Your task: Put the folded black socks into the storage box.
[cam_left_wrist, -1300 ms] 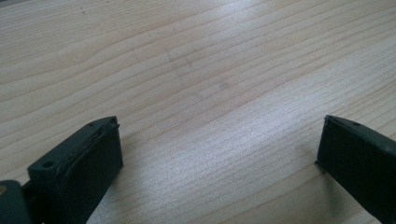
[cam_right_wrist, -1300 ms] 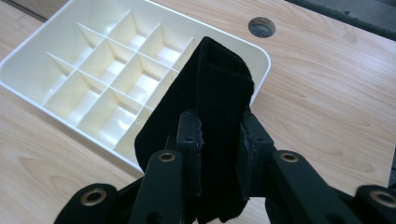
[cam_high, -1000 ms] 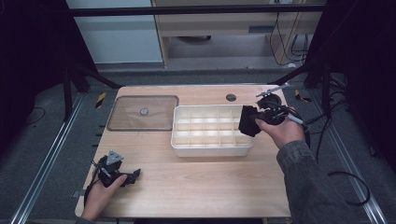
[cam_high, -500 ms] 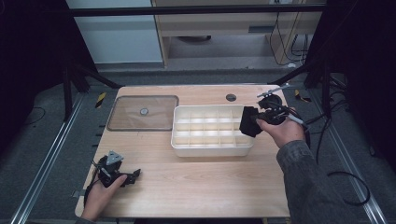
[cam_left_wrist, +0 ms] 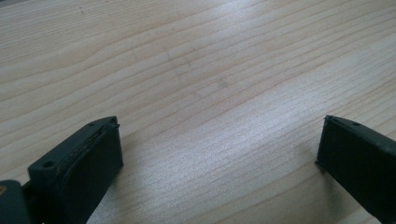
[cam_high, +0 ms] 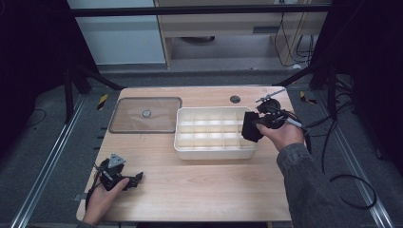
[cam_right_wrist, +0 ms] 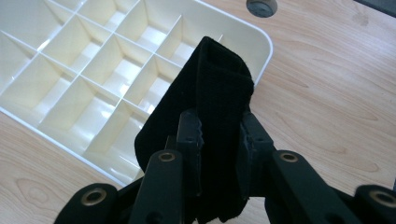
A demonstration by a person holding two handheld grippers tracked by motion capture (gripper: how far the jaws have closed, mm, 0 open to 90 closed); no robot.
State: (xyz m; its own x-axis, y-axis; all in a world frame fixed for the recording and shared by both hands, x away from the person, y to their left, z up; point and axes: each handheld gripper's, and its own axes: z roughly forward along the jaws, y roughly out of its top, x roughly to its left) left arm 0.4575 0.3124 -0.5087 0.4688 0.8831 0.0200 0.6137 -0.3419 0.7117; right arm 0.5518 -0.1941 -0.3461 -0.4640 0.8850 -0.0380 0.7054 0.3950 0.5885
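Note:
A white compartment tray [cam_high: 182, 142] [cam_right_wrist: 261, 39] sits at the middle of the wooden table, its cells bare. My right gripper [cam_high: 253, 127] [cam_right_wrist: 219, 135] hovers over the tray's right end, shut on a folded black cloth [cam_high: 249, 128] [cam_right_wrist: 210, 98] that hangs above the right-hand cells. My left gripper [cam_high: 135, 179] [cam_left_wrist: 217, 154] rests near the table's front left corner, open, with only bare wood between its jaws.
A clear lid [cam_high: 145, 114] with a small knob lies flat to the left of the tray. A round grommet hole [cam_high: 235, 99] [cam_right_wrist: 261, 5] is in the table behind the tray. Cables trail off the right edge.

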